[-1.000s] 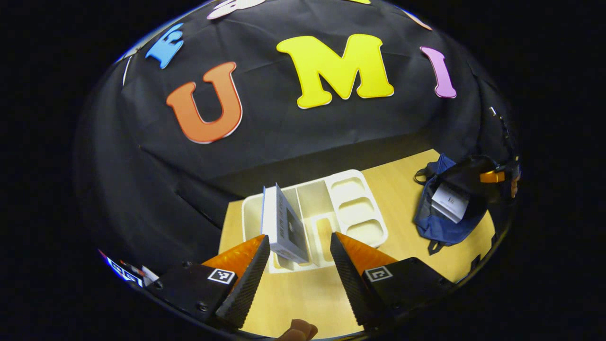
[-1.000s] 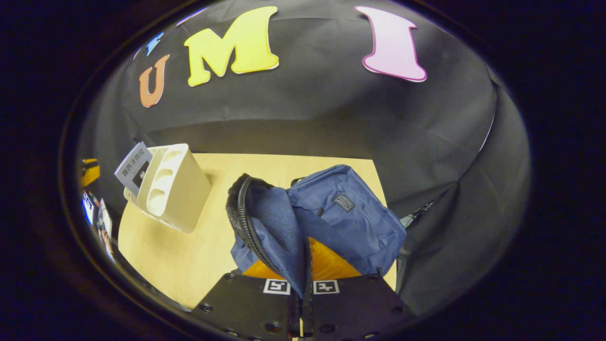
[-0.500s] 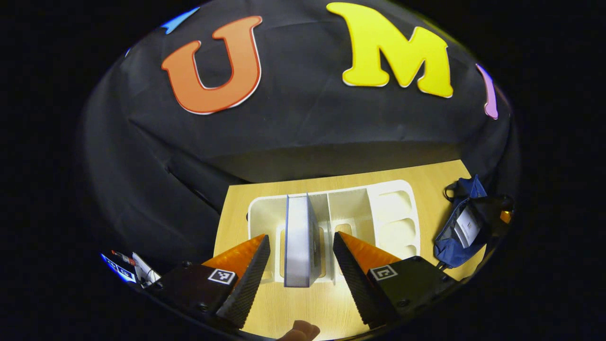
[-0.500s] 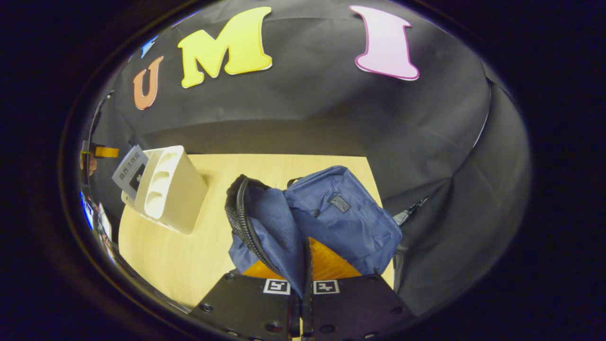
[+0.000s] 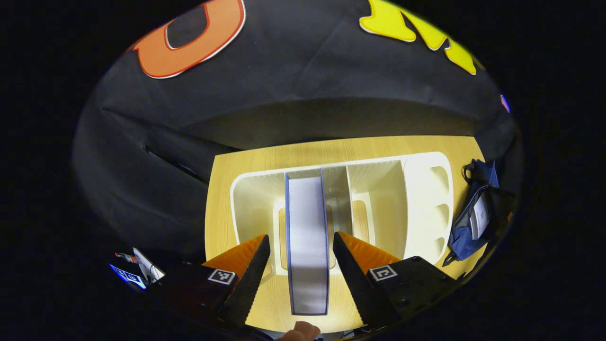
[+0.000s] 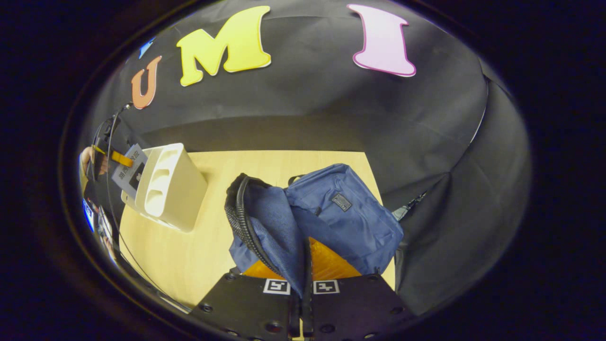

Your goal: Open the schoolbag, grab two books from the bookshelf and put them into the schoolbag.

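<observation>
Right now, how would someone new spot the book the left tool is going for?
Find the white bookshelf on the wooden table. In its middle slot a book stands on edge between the open left tool fingers, pale with thin blue borders; the slots beside it hold no book.

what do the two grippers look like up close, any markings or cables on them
The left gripper has two wedge-shaped fingers with ribbed inner faces on black blocks, each bearing a small square black-and-white tag. The right gripper has matching black blocks and tags. A thin dark cable trails from the far gripper.
</observation>
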`<state>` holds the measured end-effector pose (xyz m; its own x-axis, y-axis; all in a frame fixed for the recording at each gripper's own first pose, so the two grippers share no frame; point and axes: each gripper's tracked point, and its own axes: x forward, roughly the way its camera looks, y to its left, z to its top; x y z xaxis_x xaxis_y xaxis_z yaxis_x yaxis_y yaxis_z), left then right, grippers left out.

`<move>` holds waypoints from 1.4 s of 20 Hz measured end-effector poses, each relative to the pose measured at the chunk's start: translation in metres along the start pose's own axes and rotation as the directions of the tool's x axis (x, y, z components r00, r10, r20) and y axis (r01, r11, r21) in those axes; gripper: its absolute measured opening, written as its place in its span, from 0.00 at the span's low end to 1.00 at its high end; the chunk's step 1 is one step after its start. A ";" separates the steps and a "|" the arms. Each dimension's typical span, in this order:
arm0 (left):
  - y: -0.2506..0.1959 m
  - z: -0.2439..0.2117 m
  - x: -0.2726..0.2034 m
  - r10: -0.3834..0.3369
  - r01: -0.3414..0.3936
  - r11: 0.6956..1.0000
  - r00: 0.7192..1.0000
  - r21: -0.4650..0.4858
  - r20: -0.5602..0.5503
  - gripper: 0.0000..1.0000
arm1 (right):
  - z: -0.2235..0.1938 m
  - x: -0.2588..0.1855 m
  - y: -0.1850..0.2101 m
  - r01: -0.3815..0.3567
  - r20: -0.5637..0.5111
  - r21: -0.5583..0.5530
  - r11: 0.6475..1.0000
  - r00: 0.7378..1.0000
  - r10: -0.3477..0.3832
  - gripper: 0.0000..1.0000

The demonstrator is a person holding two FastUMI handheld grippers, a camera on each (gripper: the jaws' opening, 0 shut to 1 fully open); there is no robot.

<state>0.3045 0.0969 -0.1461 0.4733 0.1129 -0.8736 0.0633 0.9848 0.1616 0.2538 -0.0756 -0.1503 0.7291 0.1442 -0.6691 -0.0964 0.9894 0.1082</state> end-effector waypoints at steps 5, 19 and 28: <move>-0.007 -0.012 0.009 0.001 -0.003 1.000 0.991 -0.012 -0.135 0.73 | 0.000 -0.001 -0.003 -0.005 0.005 -0.001 1.000 1.000 0.005 0.03; -0.033 -0.047 -0.077 -0.156 0.147 0.973 0.987 -0.179 -0.039 0.45 | -0.008 0.000 -0.004 -0.054 0.021 -0.004 0.999 0.998 0.054 0.03; -0.055 -0.153 -0.195 -0.255 0.276 0.916 0.961 -0.293 0.109 0.45 | -0.015 0.009 -0.003 -0.119 0.015 -0.035 0.992 0.993 0.119 0.03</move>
<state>0.0743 0.0410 -0.0553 0.5347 -0.1568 -0.8304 -0.0684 0.9714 -0.2275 0.2505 -0.0773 -0.1673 0.7223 0.2609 -0.6405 -0.2057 0.9653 0.1611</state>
